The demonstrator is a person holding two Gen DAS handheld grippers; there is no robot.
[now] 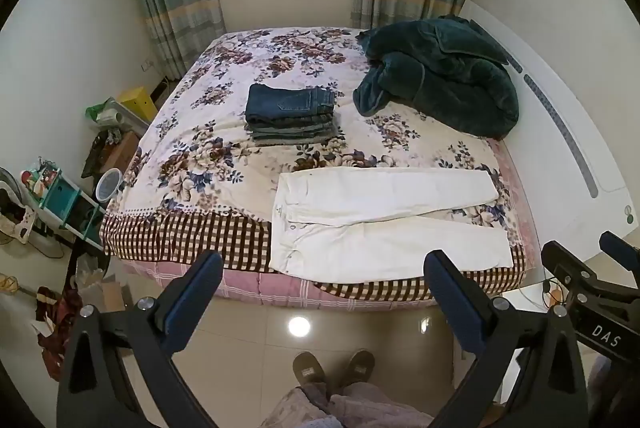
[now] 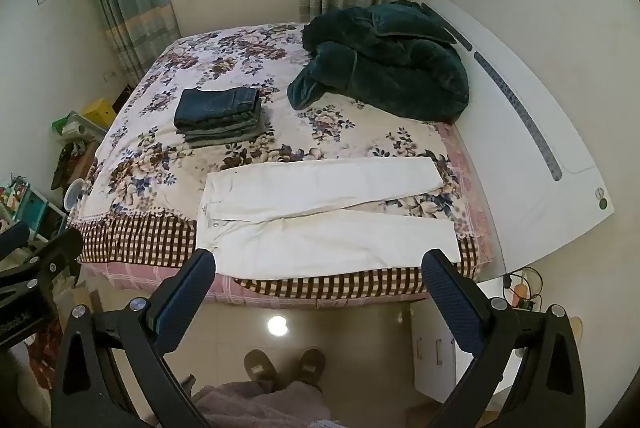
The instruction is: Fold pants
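Note:
White pants [image 1: 384, 224] lie spread flat on the near edge of the bed, waist at the left, both legs running right and slightly apart; they also show in the right wrist view [image 2: 320, 220]. My left gripper [image 1: 324, 268] is open and empty, held above the floor just short of the bed edge. My right gripper [image 2: 320, 266] is open and empty, likewise in front of the pants. The right gripper's body shows at the right of the left wrist view [image 1: 592, 292].
A stack of folded jeans [image 1: 290, 114] sits mid-bed on the floral bedspread [image 1: 192, 156]. A dark green fluffy blanket [image 1: 440, 76] is heaped at the far right by the white headboard [image 1: 560, 132]. Clutter and a shelf [image 1: 60, 196] stand left of the bed. Slippered feet [image 1: 332, 368] stand on the tiled floor.

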